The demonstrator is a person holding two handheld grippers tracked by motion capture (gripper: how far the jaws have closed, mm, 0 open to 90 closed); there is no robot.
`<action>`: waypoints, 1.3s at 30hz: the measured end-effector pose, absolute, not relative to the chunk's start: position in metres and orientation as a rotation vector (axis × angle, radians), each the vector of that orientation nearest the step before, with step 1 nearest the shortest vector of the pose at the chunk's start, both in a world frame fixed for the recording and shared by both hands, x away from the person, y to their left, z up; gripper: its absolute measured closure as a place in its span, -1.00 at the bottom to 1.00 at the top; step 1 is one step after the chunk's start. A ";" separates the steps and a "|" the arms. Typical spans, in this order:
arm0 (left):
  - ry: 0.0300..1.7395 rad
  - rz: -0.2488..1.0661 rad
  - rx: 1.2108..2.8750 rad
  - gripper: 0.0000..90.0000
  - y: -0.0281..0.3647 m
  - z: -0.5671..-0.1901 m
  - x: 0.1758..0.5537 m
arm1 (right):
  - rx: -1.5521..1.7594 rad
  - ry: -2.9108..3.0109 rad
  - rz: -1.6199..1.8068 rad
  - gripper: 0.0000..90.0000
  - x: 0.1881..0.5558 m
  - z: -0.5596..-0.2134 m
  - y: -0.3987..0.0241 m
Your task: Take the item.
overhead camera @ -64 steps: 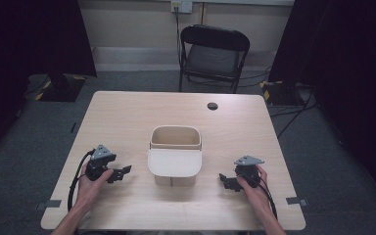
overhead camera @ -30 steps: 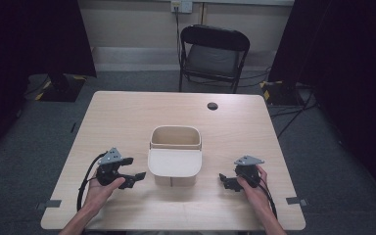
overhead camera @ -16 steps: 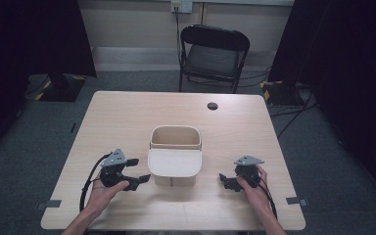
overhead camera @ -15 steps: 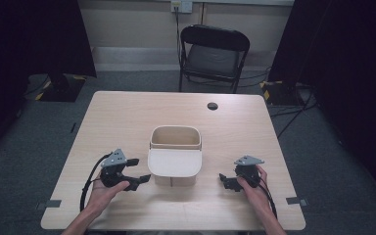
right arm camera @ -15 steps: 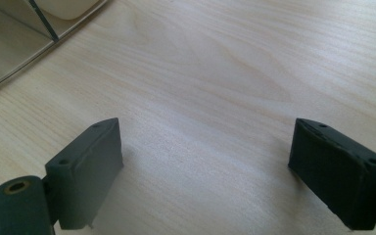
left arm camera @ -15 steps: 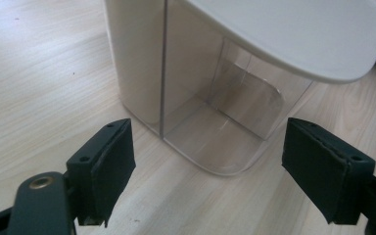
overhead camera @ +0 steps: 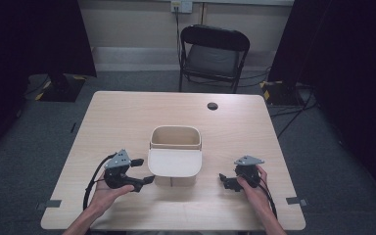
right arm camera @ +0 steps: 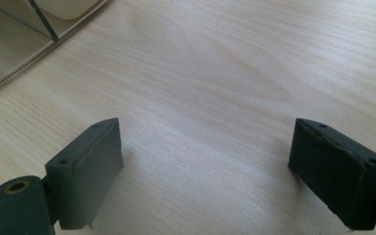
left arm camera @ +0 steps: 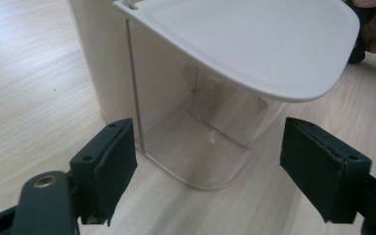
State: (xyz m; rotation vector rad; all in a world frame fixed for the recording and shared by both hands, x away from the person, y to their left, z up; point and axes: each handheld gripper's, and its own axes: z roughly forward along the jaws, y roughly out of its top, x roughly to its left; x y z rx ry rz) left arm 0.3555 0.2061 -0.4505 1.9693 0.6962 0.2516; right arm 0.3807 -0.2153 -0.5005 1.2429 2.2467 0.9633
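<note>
Container [overhead camera: 175, 156], cream with a clear lower compartment and a flat lid overhanging the near side: centre of the table [overhead camera: 127, 117]. Left gripper [overhead camera: 144, 171]: just left of it, jaws wide and just narrowing, nothing between. Right gripper [overhead camera: 223, 180]: near right, well apart, jaws wide, empty.

Your left hand-held gripper [overhead camera: 143, 171] is now just beside the left side of the beige container [overhead camera: 175, 157], after starting well out toward the counter's [overhead camera: 127, 112] left edge and sliding right across it. Its jaws have just been closing a little, though they stand wide, with the container's clear lower part [left arm camera: 196, 132] ahead of them, untouched.
</note>
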 end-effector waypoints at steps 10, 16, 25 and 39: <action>0.704 0.259 1.953 -0.48 0.204 -0.450 0.358 | 1.244 2.246 0.964 -0.74 0.381 -0.500 -0.215; 0.694 0.260 1.933 -0.48 0.202 -0.448 0.356 | 1.244 2.246 0.964 -0.74 0.381 -0.500 -0.215; 0.677 0.248 1.939 -0.43 0.199 -0.447 0.356 | 1.244 2.246 0.964 -0.74 0.381 -0.500 -0.215; 0.680 0.257 1.930 -0.45 0.197 -0.443 0.356 | 1.244 2.246 0.963 -0.74 0.381 -0.500 -0.215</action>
